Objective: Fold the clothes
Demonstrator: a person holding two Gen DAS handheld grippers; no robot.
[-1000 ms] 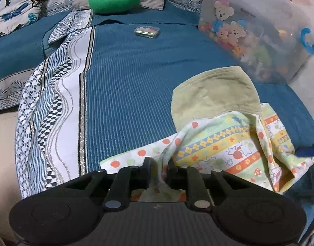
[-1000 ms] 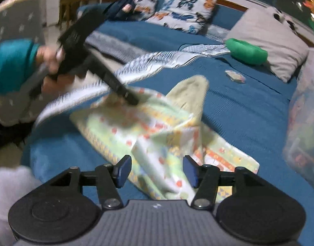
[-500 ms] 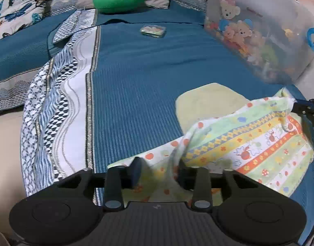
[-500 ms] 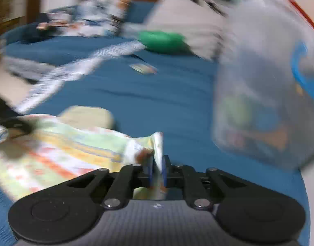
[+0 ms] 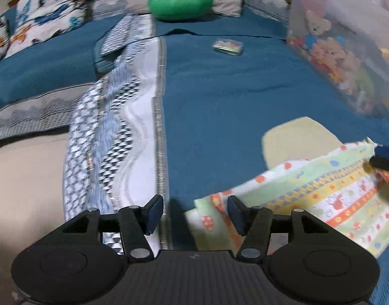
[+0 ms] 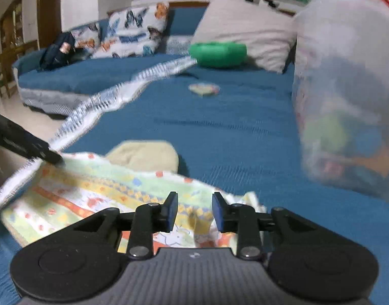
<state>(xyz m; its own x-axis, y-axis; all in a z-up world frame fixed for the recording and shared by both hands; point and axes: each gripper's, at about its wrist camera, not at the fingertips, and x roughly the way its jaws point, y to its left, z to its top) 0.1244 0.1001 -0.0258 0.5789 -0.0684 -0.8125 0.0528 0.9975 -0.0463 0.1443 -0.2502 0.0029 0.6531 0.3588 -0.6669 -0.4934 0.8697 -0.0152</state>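
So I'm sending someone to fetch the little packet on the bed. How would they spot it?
On the blue bedspread, look toward the pillows, just before the green cushion. The small clear packet lies alone there, flat, with colourful contents.

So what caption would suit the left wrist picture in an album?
Open left gripper hovers by a patterned garment spread on a blue bed.

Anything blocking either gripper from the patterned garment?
Nothing visible. The left gripper and right gripper are both open right at the patterned garment; the toy bin sits off to the side.
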